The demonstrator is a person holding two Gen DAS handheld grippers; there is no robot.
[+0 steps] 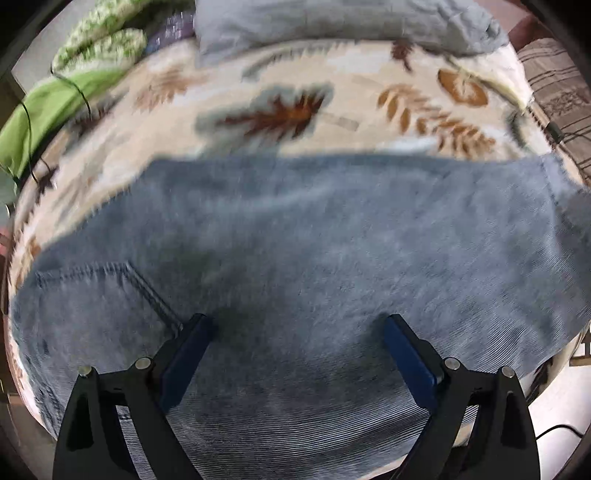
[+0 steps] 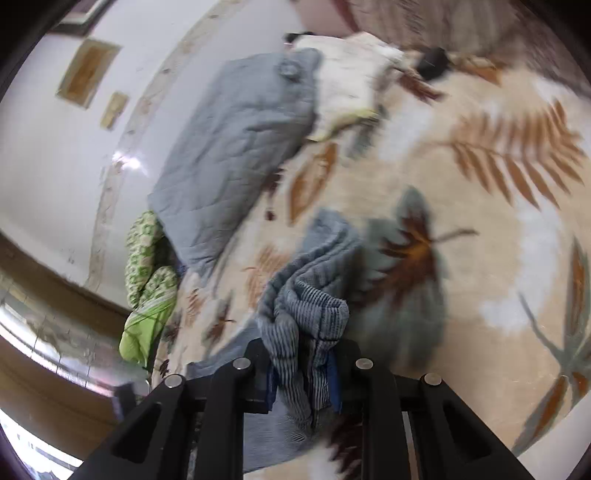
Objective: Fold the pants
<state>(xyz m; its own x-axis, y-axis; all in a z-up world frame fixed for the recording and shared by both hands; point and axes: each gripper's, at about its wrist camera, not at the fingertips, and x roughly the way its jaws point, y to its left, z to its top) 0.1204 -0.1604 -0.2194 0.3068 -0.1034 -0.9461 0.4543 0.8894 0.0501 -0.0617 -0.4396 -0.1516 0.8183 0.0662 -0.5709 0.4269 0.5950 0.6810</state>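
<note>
- Left wrist view, nearest the lens: left gripper [image 1: 298, 332], two black linkage arms tipped with blue pads [image 1: 186, 360], spread wide apart, nothing between them, hovering low over denim.
- Beyond the pads: blue jeans [image 1: 314, 258] laid flat across the bed, filling the lower half of the view; fine diagonal twill ribbing, soft and faded, with a stitched back pocket [image 1: 107, 291] just left of the left pad.
- Under the jeans: fleecy cream blanket [image 1: 229, 92] printed with rust and teal leaves; farther back a grey quilted blanket [image 1: 332, 22], a green cloth [image 1: 48, 107] at far left, a brown checked cloth [image 1: 554, 85] at far right. All somewhat motion-blurred.
- Right wrist view, nearest the lens: right gripper [image 2: 303, 373], pads pressed together on a bunched end of the jeans [image 2: 310, 306], fabric standing up in ribbed, rounded folds above the fingers.
- Lifted well clear of the leaf blanket [image 2: 480, 240]; grey quilt [image 2: 240, 147] and green patterned cloth [image 2: 147, 280] beside a white wall [image 2: 48, 166].
- Step in hand, by judgement: carrying one end of the jeans over toward the other for a lengthwise fold.
- Next move, probably: laying the gripped end down square on the flat part, while the spread left claw pins or pinches the fold line; limp, heavy denim likely to sag and skew unless held taut.
</note>
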